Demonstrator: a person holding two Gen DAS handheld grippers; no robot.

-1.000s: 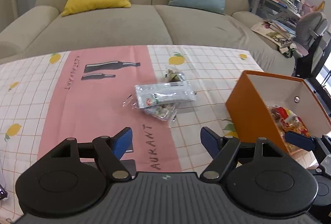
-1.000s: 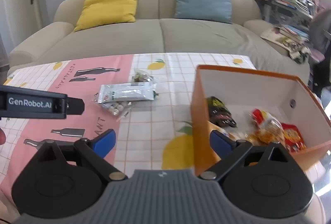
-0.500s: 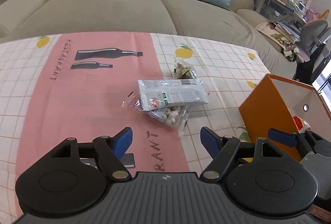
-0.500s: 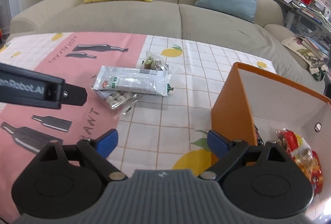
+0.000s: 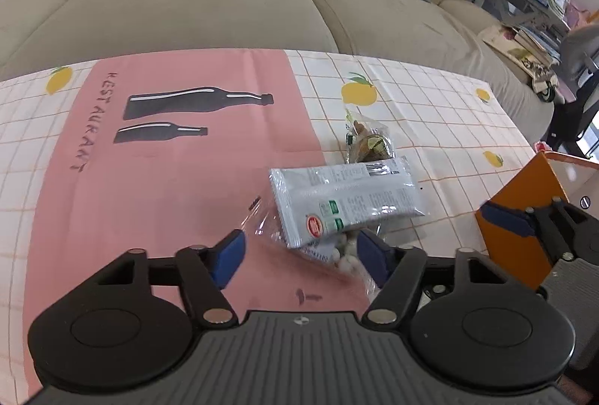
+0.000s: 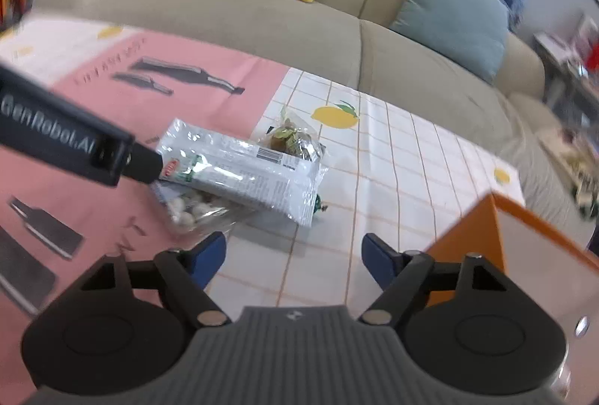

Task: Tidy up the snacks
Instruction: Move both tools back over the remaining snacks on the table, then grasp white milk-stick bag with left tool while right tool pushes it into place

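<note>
Three snack bags lie heaped on the tablecloth: a silver-white packet [image 5: 344, 203] [image 6: 247, 173], under it a clear bag of white candies [image 5: 342, 257] [image 6: 191, 210], behind them a small clear bag of brown pieces [image 5: 368, 143] [image 6: 292, 141]. My left gripper [image 5: 299, 251] hangs just over the pile's near edge. Its jaws are closing, the clear bag's corner lies between them, and the pads do not press it. My right gripper [image 6: 294, 249] is closing too, over bare cloth just short of the pile, with nothing between its fingers. The orange box [image 6: 468, 244] [image 5: 524, 203] stands to the right.
The left gripper's black body [image 6: 75, 146] reaches in from the left over the packet's end. A beige sofa [image 5: 224, 4] with yellow and teal cushions runs along the table's far edge. Cluttered shelves and a chair are at the far right.
Both grippers have moved forward and down to the snack pile, and their jaws have narrowed. The right view has rolled, so the box's inside has slid out of sight.
</note>
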